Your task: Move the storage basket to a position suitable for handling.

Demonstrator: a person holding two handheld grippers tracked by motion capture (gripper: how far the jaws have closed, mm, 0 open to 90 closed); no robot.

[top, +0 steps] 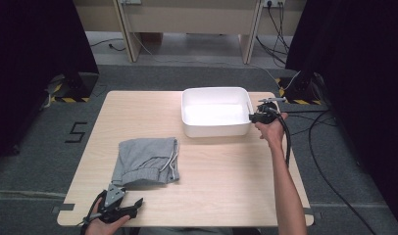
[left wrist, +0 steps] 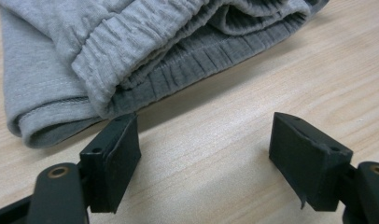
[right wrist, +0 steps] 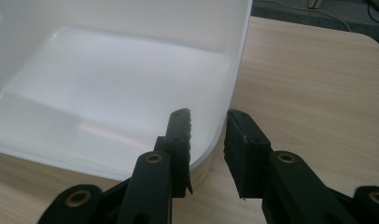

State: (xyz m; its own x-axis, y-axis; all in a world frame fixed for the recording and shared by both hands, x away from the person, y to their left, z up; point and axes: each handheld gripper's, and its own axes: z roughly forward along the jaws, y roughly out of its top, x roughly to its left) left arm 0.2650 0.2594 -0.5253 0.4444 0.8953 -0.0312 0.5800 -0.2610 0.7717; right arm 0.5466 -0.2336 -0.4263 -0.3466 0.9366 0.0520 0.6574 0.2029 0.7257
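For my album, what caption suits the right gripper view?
Right gripper straddling the rim of a white tub on a wooden table.

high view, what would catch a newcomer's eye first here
The white tub at the table's far side stands out most, with the right gripper at its right wall, one jaw inside the rim and one outside. Next is the folded grey shorts on the near left part of the table. The left gripper sits at the near edge just short of them, jaws wide open.
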